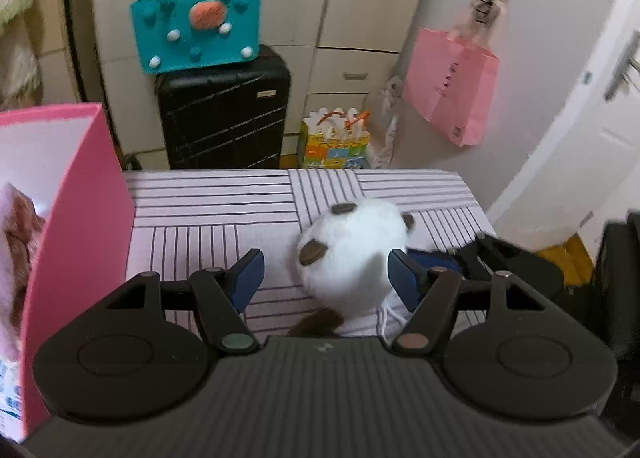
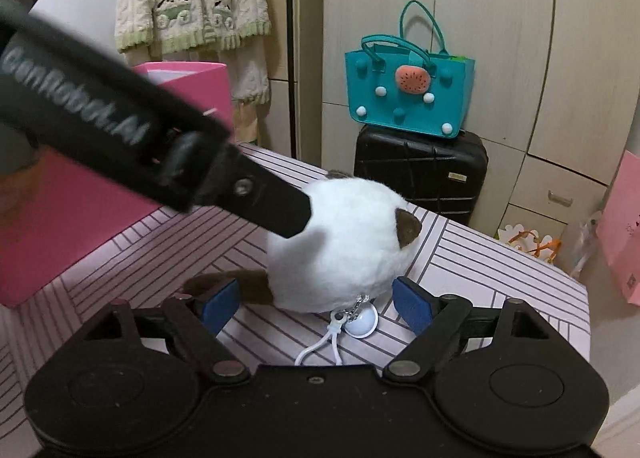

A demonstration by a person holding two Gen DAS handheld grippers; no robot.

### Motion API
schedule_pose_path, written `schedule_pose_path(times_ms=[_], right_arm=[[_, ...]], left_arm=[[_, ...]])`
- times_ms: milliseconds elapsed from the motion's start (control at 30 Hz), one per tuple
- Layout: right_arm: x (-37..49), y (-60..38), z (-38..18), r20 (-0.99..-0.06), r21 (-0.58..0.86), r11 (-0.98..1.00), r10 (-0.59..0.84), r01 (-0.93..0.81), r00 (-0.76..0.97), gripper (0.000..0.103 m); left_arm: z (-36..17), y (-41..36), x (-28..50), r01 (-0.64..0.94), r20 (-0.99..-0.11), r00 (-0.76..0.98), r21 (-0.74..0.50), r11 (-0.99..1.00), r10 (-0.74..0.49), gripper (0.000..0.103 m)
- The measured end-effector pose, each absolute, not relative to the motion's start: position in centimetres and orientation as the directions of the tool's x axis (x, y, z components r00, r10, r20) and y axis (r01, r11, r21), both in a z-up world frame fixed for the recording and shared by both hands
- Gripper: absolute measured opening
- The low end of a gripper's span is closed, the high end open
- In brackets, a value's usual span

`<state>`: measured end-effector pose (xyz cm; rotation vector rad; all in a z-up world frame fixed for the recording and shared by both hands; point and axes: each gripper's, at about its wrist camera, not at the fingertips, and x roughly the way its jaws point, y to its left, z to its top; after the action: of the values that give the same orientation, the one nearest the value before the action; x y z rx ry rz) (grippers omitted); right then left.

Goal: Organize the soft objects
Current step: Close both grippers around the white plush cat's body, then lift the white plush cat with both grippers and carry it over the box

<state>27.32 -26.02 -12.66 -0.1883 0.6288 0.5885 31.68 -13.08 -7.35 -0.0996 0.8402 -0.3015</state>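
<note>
White plush, round, with brown ears and a brown tail, lies on your striped cloth; that is the item under inspection.

Left wrist view: your left gripper stands partly open. The plush sits between its blue pads, hard against the right-hand pad at 3 o'clock; whether that pad presses the fur cannot be told. The left-hand pad at 9 o'clock stands clear of the plush, with bare cloth between. Nothing is gripped. Your right gripper's black arm shows at 3 o'clock, just beyond the plush.

Right wrist view: your right gripper is spread wide. The plush rests at 12 o'clock from its fingertips, its lower bulk reaching down between the pads. The right-hand pad lies just beside the fur. The left-hand pad overlaps the brown tail; contact cannot be confirmed. A white loop and round tag hang from the plush onto the cloth between the fingers. Your left gripper's black finger crosses from 10 o'clock and meets the top of the plush.

Pink box stands at 9 o'clock of the plush, on the same cloth, with pink furry material inside. Teal bag sits on a black suitcase at 12 o'clock, beyond the cloth.
</note>
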Motion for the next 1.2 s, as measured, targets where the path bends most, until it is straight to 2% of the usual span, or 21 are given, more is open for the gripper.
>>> schedule_pose_path(times_ms=[233,367,533,733,767,1200], right_arm=[[28.4,-25.6,-13.5,-0.594,0.013,0.828,0.458,-0.561,0.661,0.091],[28.7,-25.6,-13.9,-0.579,0.015,0.834,0.457,-0.552,0.675,0.091],[28.7,-25.5,-13.8,-0.573,0.0,0.837,0.449,-0.548,0.686,0.081],[27.8,-25.8,-13.5,-0.542,-0.017,0.855,0.428,-0.518,0.724,0.075],[27.6,-25.7,-13.4,-0.535,-0.022,0.859,0.421,-0.511,0.732,0.071],[23.4,-25.2,-12.2,-0.536,-0.037,0.904,0.343,-0.427,0.772,0.07]], left_arm=[[-9.0,-13.4,33.4,0.207,-0.719,0.61,-0.261,0.943,-0.333,0.065],[-9.8,-13.6,33.5,0.208,-0.717,0.587,-0.314,0.926,-0.375,0.054],[-10.1,-14.4,32.8,0.244,-0.705,0.608,-0.27,0.931,-0.364,0.052],[-9.9,-15.4,31.4,0.281,-0.699,0.62,-0.226,0.933,-0.357,0.052],[-9.9,-15.5,31.2,0.286,-0.702,0.618,-0.218,0.933,-0.354,0.052],[-8.8,-15.0,27.5,0.332,-0.714,0.57,-0.253,0.909,-0.407,0.052]])
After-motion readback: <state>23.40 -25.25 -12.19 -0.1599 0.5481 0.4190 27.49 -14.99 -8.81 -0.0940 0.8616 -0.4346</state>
